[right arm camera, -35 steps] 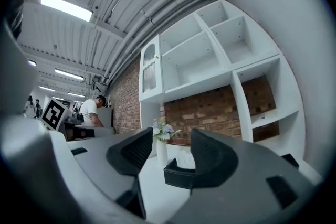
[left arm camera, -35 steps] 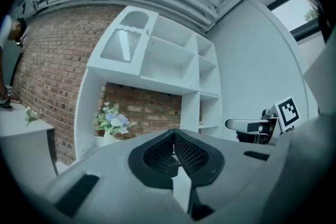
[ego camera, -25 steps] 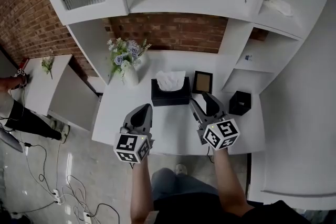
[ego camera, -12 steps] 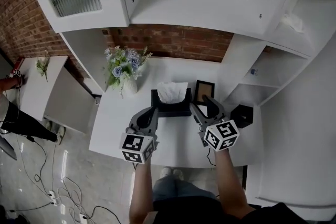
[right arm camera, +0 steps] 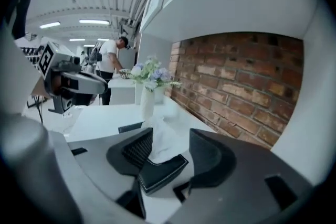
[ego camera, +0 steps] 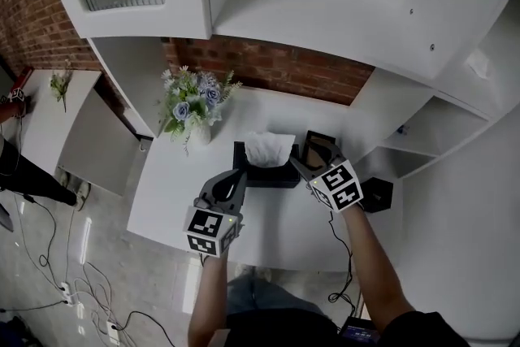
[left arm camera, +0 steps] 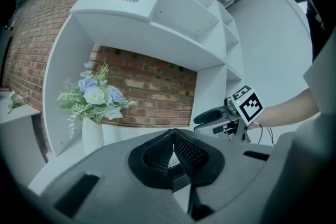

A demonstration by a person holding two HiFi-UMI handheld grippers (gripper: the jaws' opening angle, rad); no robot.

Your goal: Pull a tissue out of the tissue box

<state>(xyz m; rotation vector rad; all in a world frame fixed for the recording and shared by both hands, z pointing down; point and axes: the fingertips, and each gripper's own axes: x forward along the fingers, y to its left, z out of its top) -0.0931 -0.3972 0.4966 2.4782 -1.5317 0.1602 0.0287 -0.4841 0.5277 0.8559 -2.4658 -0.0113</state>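
So the black tissue box [ego camera: 262, 173] sat on the white table [ego camera: 171, 199], in front of the brick wall, with a white tissue [ego camera: 269, 149] sticking up out of its top. The right gripper [right arm camera: 170, 141] had its jaws wide apart, and in its own view the tissue stood right in the gap between them, closer to the left pad, with a corner of the box just below. Couldn't tell if the pad was actually touching the tissue. The left gripper [left arm camera: 173, 132] had its jaws pressed together at the tips, nothing in them, and it hung just in front of the box's left end. A vase of flowers [ego camera: 195, 106] stood off to the left, and a picture frame [ego camera: 322, 145] just right of the box.
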